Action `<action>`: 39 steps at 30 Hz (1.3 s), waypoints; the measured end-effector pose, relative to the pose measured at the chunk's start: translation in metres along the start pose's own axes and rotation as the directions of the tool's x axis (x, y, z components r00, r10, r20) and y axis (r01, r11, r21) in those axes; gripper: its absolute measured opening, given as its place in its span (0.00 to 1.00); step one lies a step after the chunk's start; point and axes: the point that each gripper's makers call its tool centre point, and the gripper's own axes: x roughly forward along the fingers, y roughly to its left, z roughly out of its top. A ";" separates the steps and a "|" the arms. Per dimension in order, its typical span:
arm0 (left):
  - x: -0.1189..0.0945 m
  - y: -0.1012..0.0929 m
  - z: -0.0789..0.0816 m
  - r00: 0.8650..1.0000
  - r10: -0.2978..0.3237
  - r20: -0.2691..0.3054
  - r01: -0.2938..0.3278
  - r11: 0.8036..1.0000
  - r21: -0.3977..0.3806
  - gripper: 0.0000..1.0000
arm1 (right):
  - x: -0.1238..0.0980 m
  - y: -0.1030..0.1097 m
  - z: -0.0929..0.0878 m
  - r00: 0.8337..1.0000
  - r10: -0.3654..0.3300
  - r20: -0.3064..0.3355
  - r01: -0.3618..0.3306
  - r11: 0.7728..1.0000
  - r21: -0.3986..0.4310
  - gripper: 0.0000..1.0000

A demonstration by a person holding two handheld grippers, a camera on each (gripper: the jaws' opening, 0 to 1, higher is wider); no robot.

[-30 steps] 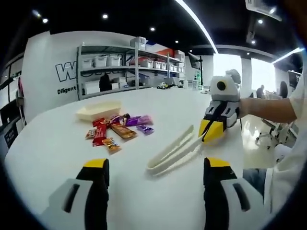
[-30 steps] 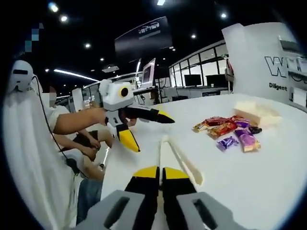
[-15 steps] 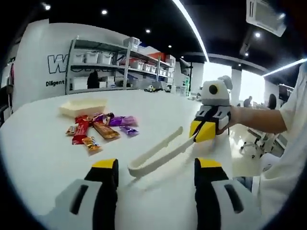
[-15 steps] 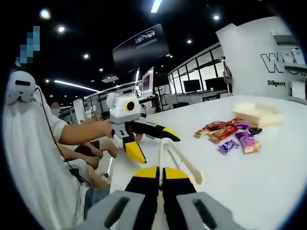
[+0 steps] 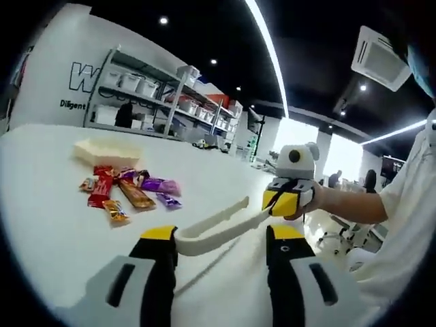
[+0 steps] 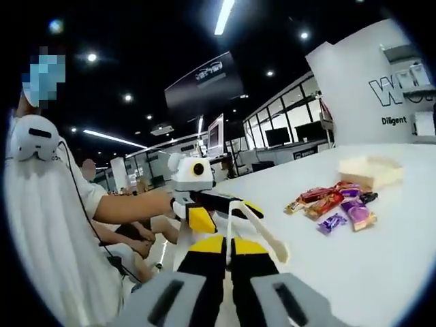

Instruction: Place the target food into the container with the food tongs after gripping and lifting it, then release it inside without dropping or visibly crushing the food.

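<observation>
right hand-held gripper [image 6: 227,245]: jaws closed on handle end of cream plastic food tongs [image 5: 214,226], raised off the worktop | left hand-held gripper [image 5: 219,235]: jaws wide apart, holding nothing | glossy wrapped candy bars [image 5: 126,192] clustered on smooth white worktop [image 5: 41,204] | shallow cream rectangular tray [image 5: 105,150] just beyond them

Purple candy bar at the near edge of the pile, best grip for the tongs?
Take the purple candy bar across its short width, mid-length, tongs coming from above on the open table side. It lies flat with its near edge apparently clear of the other wrappers, so the tips likely straddle it without crushing.
</observation>
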 end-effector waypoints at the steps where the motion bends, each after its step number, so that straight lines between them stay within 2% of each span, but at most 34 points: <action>1: 0.000 0.000 0.000 1.000 0.001 0.001 -0.001 1.000 0.000 0.49 | 0.000 0.001 0.001 1.000 0.003 0.004 -0.003 1.000 0.005 0.00; 5: 0.001 -0.003 0.006 0.999 -0.017 0.032 0.017 1.000 -0.016 0.49 | 0.001 0.005 0.005 0.999 0.019 0.026 -0.019 1.000 0.012 0.00; 9: -0.001 -0.006 0.015 0.997 -0.023 0.068 0.023 1.000 -0.001 0.45 | 0.001 0.008 0.010 0.998 0.034 0.055 -0.036 0.999 0.033 0.00; 12: -0.003 -0.010 0.023 0.995 -0.044 0.095 0.044 0.999 -0.002 0.43 | -0.002 0.011 0.016 0.994 0.052 0.094 -0.058 0.996 0.061 0.00; 17: -0.008 -0.019 0.039 0.984 -0.081 0.161 0.085 0.996 -0.017 0.40 | -0.005 0.018 0.031 0.983 0.079 0.167 -0.093 0.993 0.076 0.00; 19: -0.008 -0.022 0.040 0.982 -0.095 0.162 0.099 0.995 -0.019 0.41 | -0.005 0.021 0.036 0.978 0.089 0.188 -0.103 0.992 0.068 0.00; 24: -0.010 -0.032 0.052 0.971 -0.122 0.207 0.128 0.992 -0.019 0.41 | -0.002 0.030 0.045 0.973 0.108 0.205 -0.117 0.992 0.036 0.00; 28: -0.008 -0.038 0.051 0.974 -0.131 0.182 0.134 0.991 -0.001 0.42 | 0.001 0.035 0.047 0.972 0.122 0.203 -0.130 0.991 0.024 0.00; 33: -0.006 -0.048 0.057 0.967 -0.165 0.196 0.165 0.986 0.016 0.41 | 0.002 0.042 0.053 0.966 0.143 0.215 -0.149 0.989 0.008 0.00; 39: -0.006 -0.057 0.058 0.963 -0.196 0.185 0.193 0.981 0.035 0.36 | 0.001 0.045 0.054 0.961 0.161 0.225 -0.168 0.986 0.012 0.00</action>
